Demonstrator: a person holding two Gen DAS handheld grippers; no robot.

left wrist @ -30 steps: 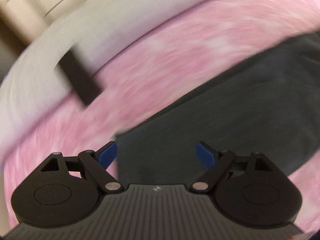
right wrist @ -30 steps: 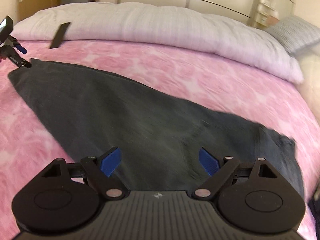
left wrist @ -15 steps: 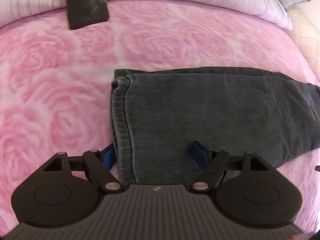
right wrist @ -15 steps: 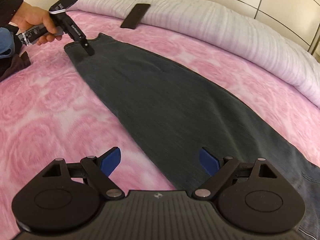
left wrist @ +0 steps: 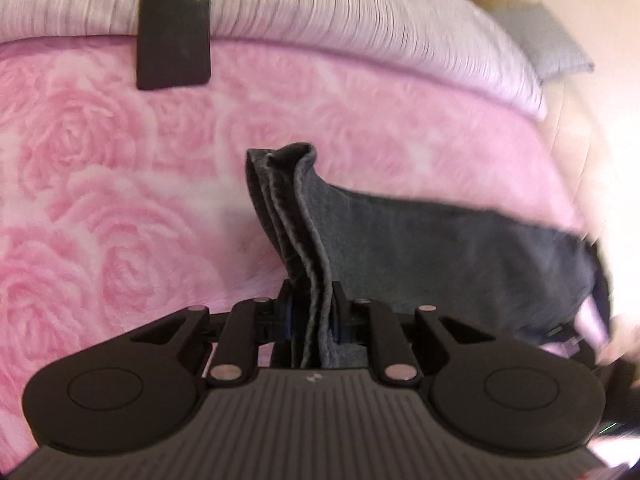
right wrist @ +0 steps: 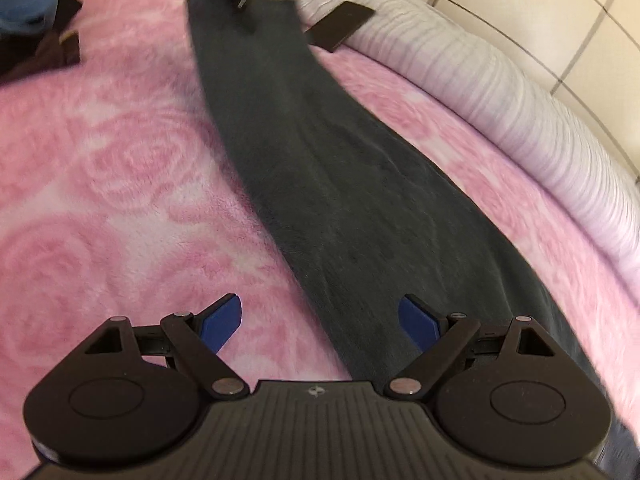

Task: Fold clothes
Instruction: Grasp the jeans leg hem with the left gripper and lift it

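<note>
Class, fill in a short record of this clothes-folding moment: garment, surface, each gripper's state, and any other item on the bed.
garment: dark grey jeans, laid out long across the bed
surface: pink rose-patterned blanket
left gripper: shut on the hem end of the jeans, hem lifted off the blanket
right gripper: open, over the jeans, gripping nothing
other item: flat black rectangular object at the edge of the pale striped pillow

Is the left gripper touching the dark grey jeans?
Touching. In the left wrist view, the left gripper has its jaws shut on the bunched hem of the dark grey jeans.
</note>
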